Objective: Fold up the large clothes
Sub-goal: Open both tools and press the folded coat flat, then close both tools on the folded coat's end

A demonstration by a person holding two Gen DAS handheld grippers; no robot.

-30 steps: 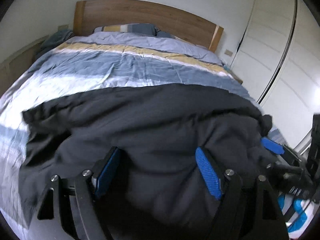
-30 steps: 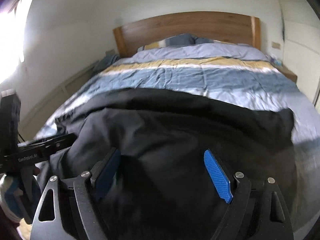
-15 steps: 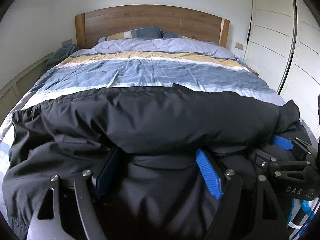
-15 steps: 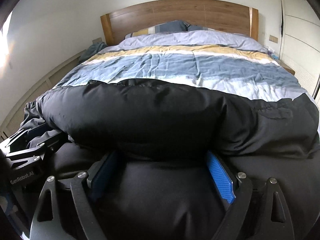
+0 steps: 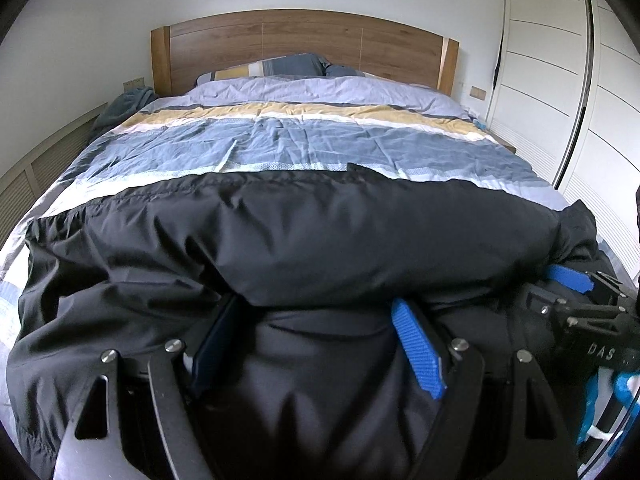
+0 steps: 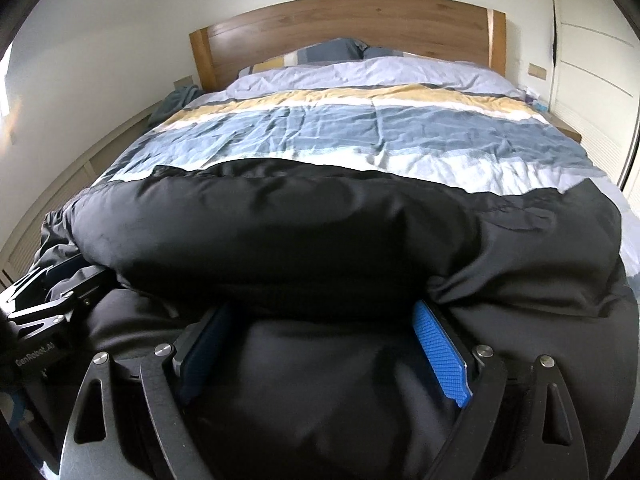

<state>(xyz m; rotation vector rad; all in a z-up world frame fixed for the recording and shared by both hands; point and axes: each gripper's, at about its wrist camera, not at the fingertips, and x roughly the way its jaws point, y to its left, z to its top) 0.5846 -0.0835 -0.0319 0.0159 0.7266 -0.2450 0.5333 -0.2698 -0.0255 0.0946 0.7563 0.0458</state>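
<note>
A large black padded jacket (image 5: 320,232) lies across the foot of the bed, its near part folded over into a thick roll (image 6: 300,232). My left gripper (image 5: 314,304) sits low at the near edge of the roll, jaws wide, with bunched black fabric filling the gap between the blue pads (image 5: 418,354). My right gripper (image 6: 320,306) stands the same way further right, wide jaws around a thick bulge of the jacket. Each gripper shows in the other's view: the right gripper (image 5: 568,280) at the far right, the left gripper (image 6: 52,280) at the far left. The fingertips are hidden under the roll.
The bed carries a striped blue, yellow and white duvet (image 5: 320,148), with pillows before a wooden headboard (image 5: 304,44). White sliding wardrobe doors (image 5: 560,100) run along the right. A low beige cabinet (image 5: 40,152) lines the left wall, with a dark cloth (image 5: 128,100) at its far end.
Both grippers came forward and down with the jacket. Its loose draped fabric has settled into a thick roll ahead of the fingers. Little differs from half a second ago.
</note>
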